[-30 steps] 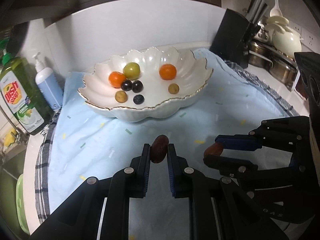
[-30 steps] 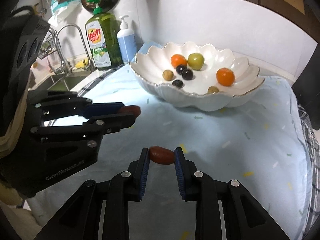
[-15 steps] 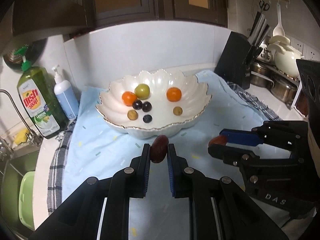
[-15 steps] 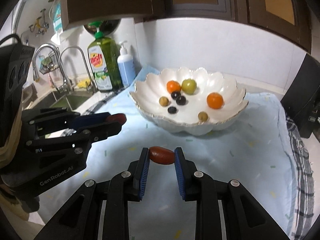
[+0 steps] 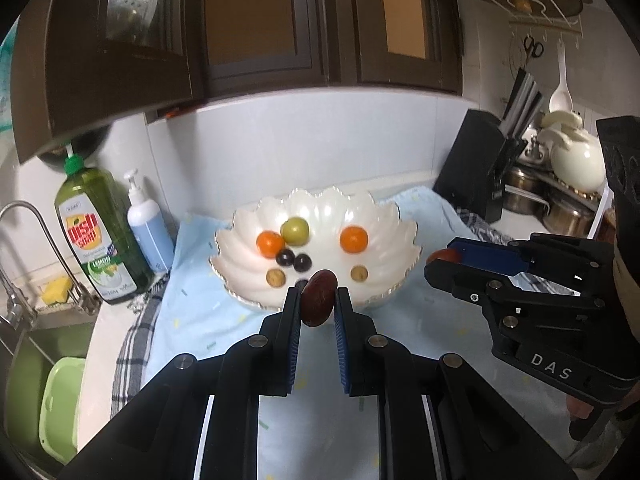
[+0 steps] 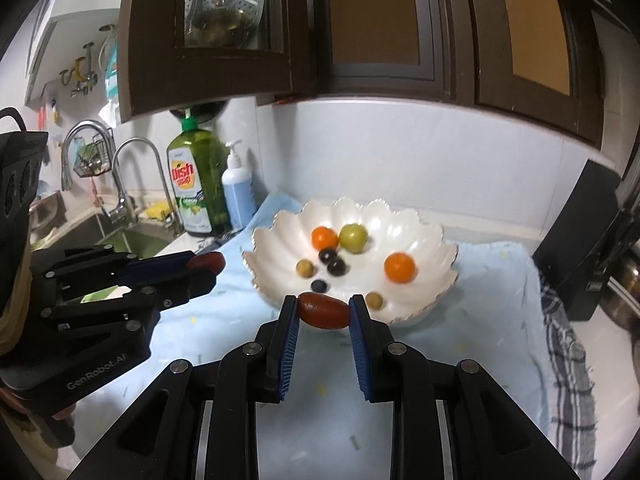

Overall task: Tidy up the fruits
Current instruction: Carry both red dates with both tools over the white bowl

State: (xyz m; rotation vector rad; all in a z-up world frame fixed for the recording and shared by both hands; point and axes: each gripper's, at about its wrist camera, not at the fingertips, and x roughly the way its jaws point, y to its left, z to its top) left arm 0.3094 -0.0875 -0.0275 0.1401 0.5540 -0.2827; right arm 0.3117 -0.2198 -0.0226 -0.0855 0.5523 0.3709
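Note:
A white scalloped bowl (image 5: 384,216) (image 6: 424,236) stands on a light blue cloth (image 5: 208,312) (image 6: 492,312). It holds two orange fruits, a green one, dark grapes and small tan fruits. My left gripper (image 5: 317,300) is shut on a reddish-brown date (image 5: 318,298), held upright above the cloth before the bowl. My right gripper (image 6: 324,310) is shut on another date (image 6: 324,311), held crosswise. The left gripper also shows in the right wrist view (image 6: 208,264), and the right gripper in the left wrist view (image 5: 444,262).
A green dish soap bottle (image 5: 100,236) (image 6: 196,184) and a blue pump bottle (image 5: 150,224) stand at the back left by the sink (image 6: 132,240). A black knife block (image 5: 480,172) and pots (image 5: 572,160) stand at the right. Dark cabinets hang overhead.
Both grippers have risen and drawn back with their dates held; the bowl now sits lower and smaller in both views and the cabinets have come into sight.

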